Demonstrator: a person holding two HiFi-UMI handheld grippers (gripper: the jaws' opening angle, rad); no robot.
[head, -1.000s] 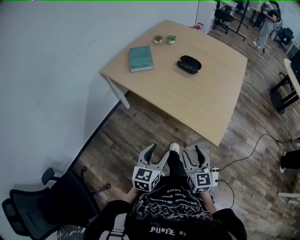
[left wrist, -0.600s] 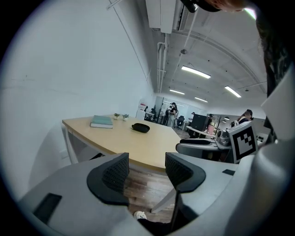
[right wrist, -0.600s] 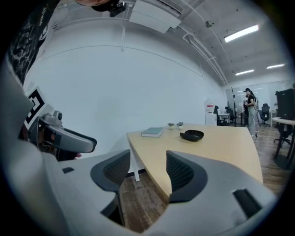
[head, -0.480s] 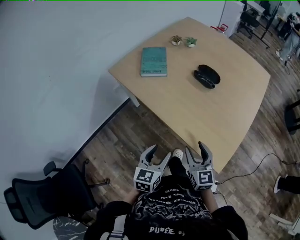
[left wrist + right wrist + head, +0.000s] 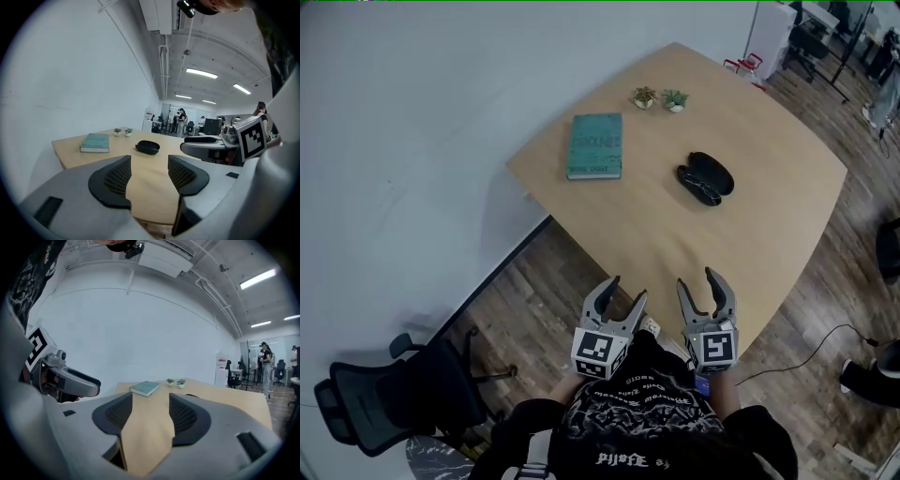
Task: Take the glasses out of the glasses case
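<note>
A black glasses case (image 5: pixel 706 178) lies closed on the wooden table (image 5: pixel 750 244), towards its far middle; in the left gripper view the case (image 5: pixel 147 147) shows beyond the jaws. My left gripper (image 5: pixel 615 296) is held open just short of the table's near edge, nothing between its jaws. My right gripper (image 5: pixel 708 286) is open beside it, over the near edge, also empty. Both are far from the case. The glasses are hidden.
A teal book (image 5: pixel 596 145) lies on the table's left part, and two small potted plants (image 5: pixel 660 97) stand at the far edge. A white wall runs on the left. A black office chair (image 5: pixel 384 398) stands at bottom left. A cable (image 5: pixel 811 339) trails on the floor.
I have stepped closer to the table: both grippers have moved forward and up, from over the floor to its near edge. Both remain open.
</note>
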